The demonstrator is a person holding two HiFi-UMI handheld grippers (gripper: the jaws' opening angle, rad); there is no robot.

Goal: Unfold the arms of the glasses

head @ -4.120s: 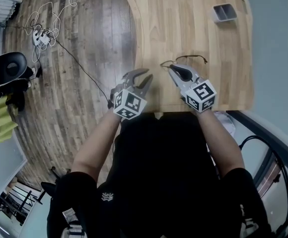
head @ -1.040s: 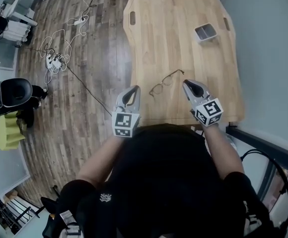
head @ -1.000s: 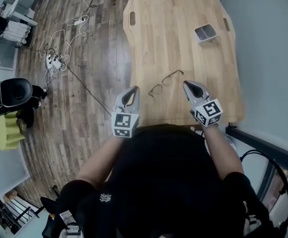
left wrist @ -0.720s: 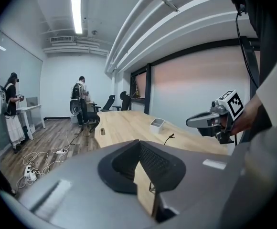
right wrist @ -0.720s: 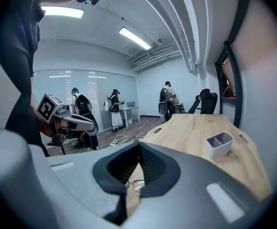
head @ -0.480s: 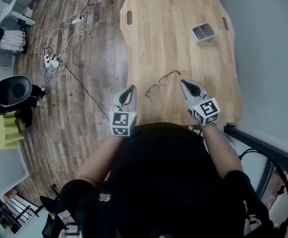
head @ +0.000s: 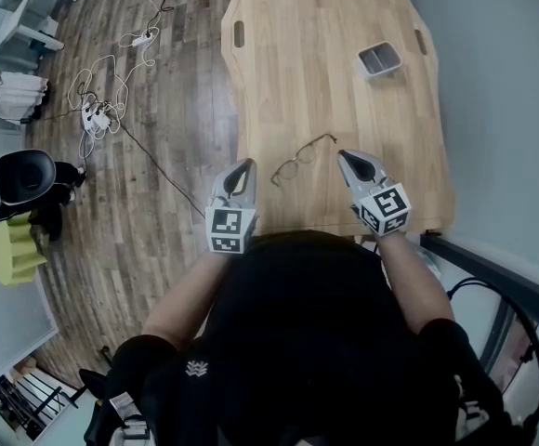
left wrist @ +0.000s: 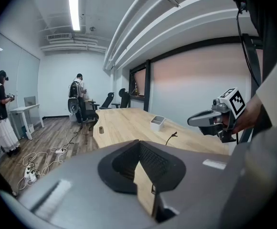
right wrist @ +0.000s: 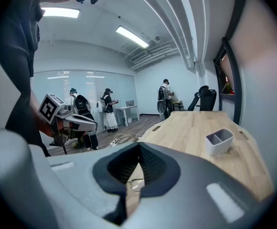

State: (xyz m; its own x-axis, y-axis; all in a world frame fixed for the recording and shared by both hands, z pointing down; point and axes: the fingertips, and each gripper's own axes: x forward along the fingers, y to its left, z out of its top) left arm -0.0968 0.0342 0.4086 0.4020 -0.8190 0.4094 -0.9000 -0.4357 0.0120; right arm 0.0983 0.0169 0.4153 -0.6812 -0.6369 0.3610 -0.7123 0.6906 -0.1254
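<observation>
Both tools closed, empty: left tool (head: 246,164) and right tool (head: 343,155) flank the glasses (head: 299,159) on the worktop (head: 325,63). Glasses' long axis slants from your left tool's tip away rightward; lens end sits nearer that tool.

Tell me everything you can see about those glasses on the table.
The glasses are thin, dark wire-framed spectacles with roundish clear lenses. They lie on the wooden table near the person's edge, set diagonally, one slim arm stretched out from the lenses; the other is too small to make out. Only the table top touches them.
</observation>
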